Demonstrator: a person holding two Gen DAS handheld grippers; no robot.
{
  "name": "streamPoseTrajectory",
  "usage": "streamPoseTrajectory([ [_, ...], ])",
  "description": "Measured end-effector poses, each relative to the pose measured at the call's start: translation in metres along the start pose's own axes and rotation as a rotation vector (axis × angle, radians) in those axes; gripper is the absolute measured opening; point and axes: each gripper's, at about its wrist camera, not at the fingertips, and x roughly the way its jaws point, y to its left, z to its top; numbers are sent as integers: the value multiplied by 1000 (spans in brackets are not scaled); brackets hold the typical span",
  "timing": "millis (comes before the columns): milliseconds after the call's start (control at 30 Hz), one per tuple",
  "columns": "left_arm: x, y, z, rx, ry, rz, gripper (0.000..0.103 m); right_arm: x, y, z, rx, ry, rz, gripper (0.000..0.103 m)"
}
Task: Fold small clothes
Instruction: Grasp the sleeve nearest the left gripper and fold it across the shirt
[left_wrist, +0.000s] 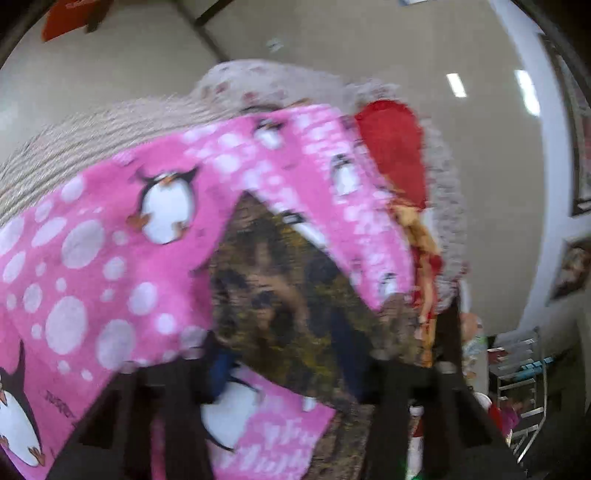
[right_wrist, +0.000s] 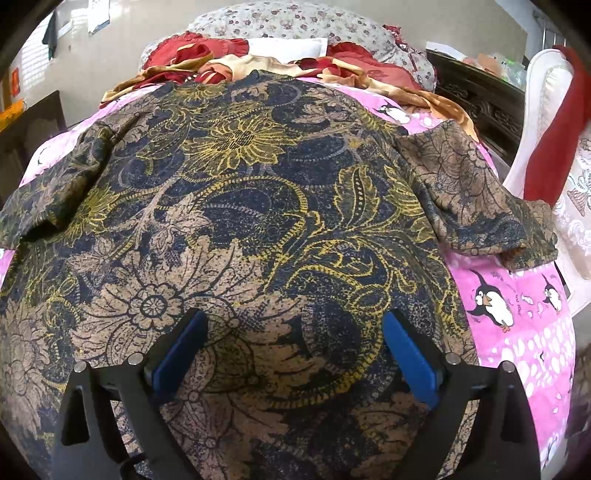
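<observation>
The brown, navy and yellow floral-print short-sleeved shirt (right_wrist: 258, 206) is spread flat on the pink penguin-print bedsheet (right_wrist: 517, 332) for folding, the right claw (right_wrist: 295, 354) held open above it, the left claw (left_wrist: 291, 373) blurred, its state untellable

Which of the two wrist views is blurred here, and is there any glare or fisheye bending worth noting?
Left wrist view: motion-blurred throughout, the pink blanket and shirt smeared, bright ceiling lights streaked. Right wrist view: sharp and evenly lit; the shirt pattern is crisp between the open right gripper, though the bed bulges with fisheye curvature.
</observation>
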Motion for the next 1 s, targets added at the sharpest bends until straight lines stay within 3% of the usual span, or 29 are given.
streamPoseTrajectory([
  [67,2,9,1,-38,-4,29,11,0,0,0,1,0,2,103],
  [200,-6,13,-4,-38,-42,34,5,0,0,0,4,-1,3,103],
  [300,-30,-15,-6,76,-118,68,4,1,0,0,2,3,2,103],
  [433,-94,-70,15,208,-335,99,4,2,-1,1,1,10,-2,103],
  [533,-139,-96,33,221,-506,139,4,2,-1,2,3,13,0,103],
  [600,-155,-108,37,235,-557,145,4,2,-1,2,5,13,3,103],
  [733,-135,-150,17,376,-498,95,4,3,-1,3,6,15,5,103],
  [800,-104,-173,-7,454,-411,43,4,3,-1,2,6,15,7,103],
  [1000,39,-238,-121,659,-83,-79,4,3,0,3,6,17,6,103],
])
